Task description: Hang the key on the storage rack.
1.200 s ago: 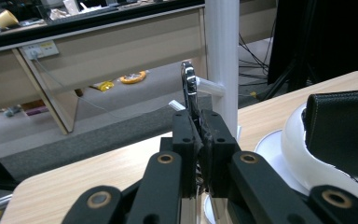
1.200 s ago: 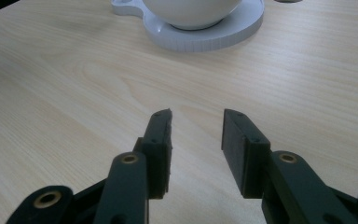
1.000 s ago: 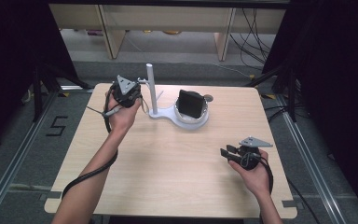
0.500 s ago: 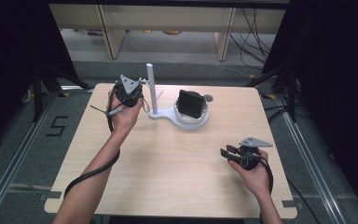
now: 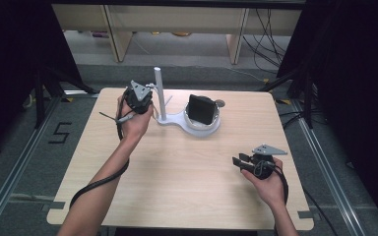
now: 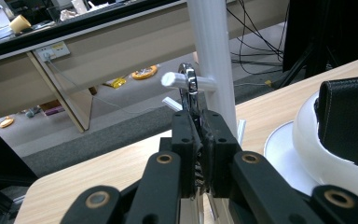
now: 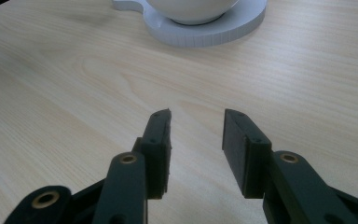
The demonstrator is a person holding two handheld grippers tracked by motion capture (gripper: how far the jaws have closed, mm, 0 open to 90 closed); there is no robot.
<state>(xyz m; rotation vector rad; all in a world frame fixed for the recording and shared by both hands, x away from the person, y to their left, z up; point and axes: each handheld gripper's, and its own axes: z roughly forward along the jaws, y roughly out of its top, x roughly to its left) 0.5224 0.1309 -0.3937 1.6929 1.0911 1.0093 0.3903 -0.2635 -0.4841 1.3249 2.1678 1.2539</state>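
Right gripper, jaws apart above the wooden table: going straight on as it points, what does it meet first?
Probably the flat white stand base under the white bowl; bare table lies before the right gripper.

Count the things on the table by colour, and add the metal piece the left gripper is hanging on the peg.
White: 1, the stand with its dish
Black: 1, the pouch in the dish
Silver: 2, the ring on the peg, held by the left gripper, and the coin
Total: 4
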